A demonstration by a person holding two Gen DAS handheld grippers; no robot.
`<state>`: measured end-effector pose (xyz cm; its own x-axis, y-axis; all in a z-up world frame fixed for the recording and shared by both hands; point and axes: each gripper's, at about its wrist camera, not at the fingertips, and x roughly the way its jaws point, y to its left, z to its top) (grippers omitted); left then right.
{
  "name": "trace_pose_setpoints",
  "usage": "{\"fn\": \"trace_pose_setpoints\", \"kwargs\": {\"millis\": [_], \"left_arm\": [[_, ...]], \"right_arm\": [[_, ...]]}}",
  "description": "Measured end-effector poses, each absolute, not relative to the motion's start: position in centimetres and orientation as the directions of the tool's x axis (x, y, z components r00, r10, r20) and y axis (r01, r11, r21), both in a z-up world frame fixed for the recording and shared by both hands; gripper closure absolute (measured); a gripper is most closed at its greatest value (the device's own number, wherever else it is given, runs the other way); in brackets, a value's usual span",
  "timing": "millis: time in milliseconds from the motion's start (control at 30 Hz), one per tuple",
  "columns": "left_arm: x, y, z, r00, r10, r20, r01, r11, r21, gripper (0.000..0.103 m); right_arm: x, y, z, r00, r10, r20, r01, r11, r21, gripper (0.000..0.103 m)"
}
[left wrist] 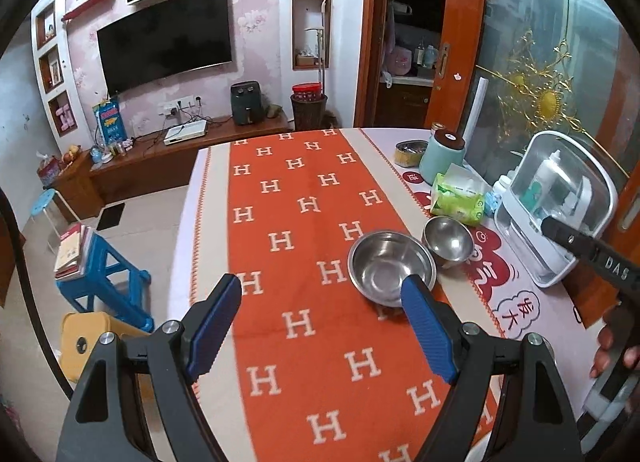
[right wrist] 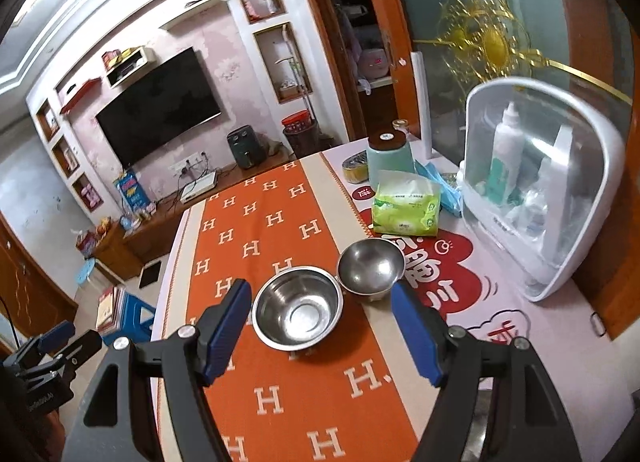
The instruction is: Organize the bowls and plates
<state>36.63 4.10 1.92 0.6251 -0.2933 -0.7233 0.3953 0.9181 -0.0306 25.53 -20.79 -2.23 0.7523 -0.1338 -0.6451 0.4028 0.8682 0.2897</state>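
Both tongs (left wrist: 322, 290) (right wrist: 320, 298) gape before two touching bowls (right wrist: 298, 308).

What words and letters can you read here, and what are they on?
"H", repeated all over: the orange table runner.
"DAS": the black arm of the right claw.
"发大": the small cloud on the tablecloth.
Tissue pack print: too small to read.
Big red cloud characters: partly hidden, unclear.

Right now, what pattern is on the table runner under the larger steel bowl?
Orange table runner with repeating white H letters; clearest in the left wrist view.
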Motion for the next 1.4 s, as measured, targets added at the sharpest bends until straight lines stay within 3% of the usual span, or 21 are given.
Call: {"fn": "trace_pose_setpoints", "kwargs": {"millis": [433,933,1033,1200,1400], "left_arm": [[40.8,-0.8,-8.3,0.603,-0.343,-0.720,0.440,0.896,-0.058,0.022],[45.4,-2.9,-19.2,0.396,-0.481,-0.782,0.342,0.868,-0.361,0.022],[45.5,-3.6,-20.1,0.388,-0.474,-0.790,0.346,0.870,-0.352,0.022],[45.5,-4.1,-21.4,0.375,-0.475,-0.796,0.342,0.869,-0.357,0.034],[45.6,-4.4,-22.3,0.355,-0.495,-0.793,0.337,0.859,-0.386,0.049]], "right_arm": [[29.9,-21.6,-12.5,0.780,-0.156,-0.606,0.427,0.840,0.335,0.031],[32.2,-20.1,-20.5,0.728,-0.086,-0.680,0.412,0.848,0.334,0.031],[32.4,-20.3,-21.3,0.729,-0.066,-0.681,0.408,0.841,0.355,0.043],[33.0,-20.7,-22.7,0.718,-0.021,-0.695,0.408,0.823,0.397,0.066],[33.1,-20.5,-23.0,0.738,0.011,-0.675,0.372,0.827,0.421,0.078]]}}
